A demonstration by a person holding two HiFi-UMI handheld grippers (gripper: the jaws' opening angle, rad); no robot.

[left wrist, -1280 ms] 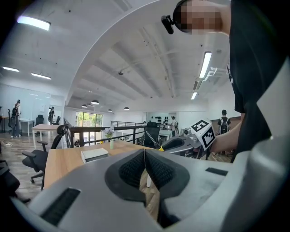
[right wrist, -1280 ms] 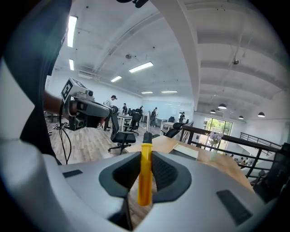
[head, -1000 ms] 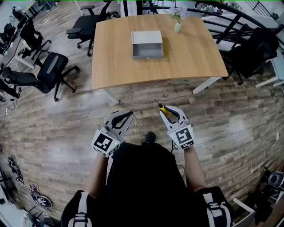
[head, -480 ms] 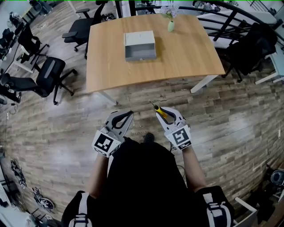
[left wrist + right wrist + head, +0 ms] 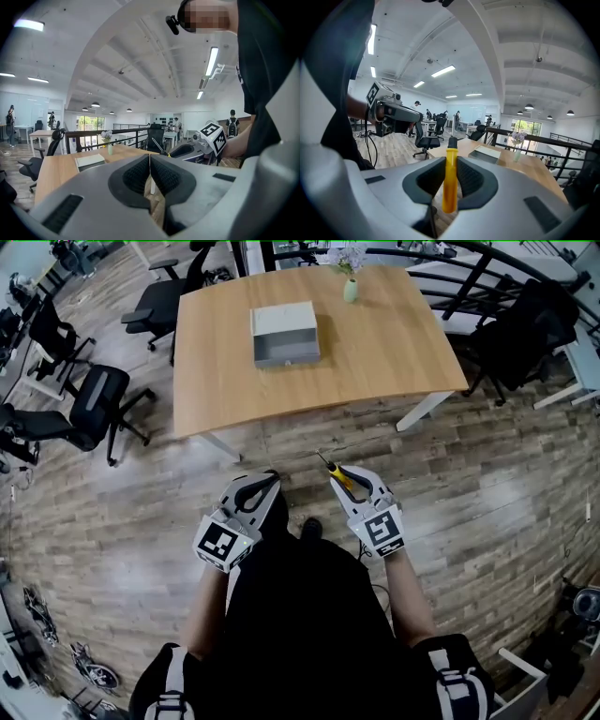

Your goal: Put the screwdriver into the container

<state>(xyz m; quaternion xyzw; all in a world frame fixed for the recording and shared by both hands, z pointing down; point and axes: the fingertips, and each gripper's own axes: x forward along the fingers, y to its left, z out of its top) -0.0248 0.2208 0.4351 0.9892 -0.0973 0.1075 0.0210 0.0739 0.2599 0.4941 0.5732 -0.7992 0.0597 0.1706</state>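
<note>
Wood floor (image 5: 487, 484) is showing below; one table (image 5: 394, 343) is bearing one grey container (image 5: 285, 334) and one vase (image 5: 350, 289). Right gripper (image 5: 349, 474) is clamping one yellow screwdriver (image 5: 449, 187), well apart from container; left gripper (image 5: 270, 478) is holding nothing, jaws together.

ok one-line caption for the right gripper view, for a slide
Right gripper shut on a yellow-handled screwdriver, aimed at the wooden table bearing the grey container and a flower vase.

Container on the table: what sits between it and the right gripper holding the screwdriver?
Head view: only wooden floor, then the table's near edge and bare top, lie between the right gripper with the screwdriver and the container.
</note>
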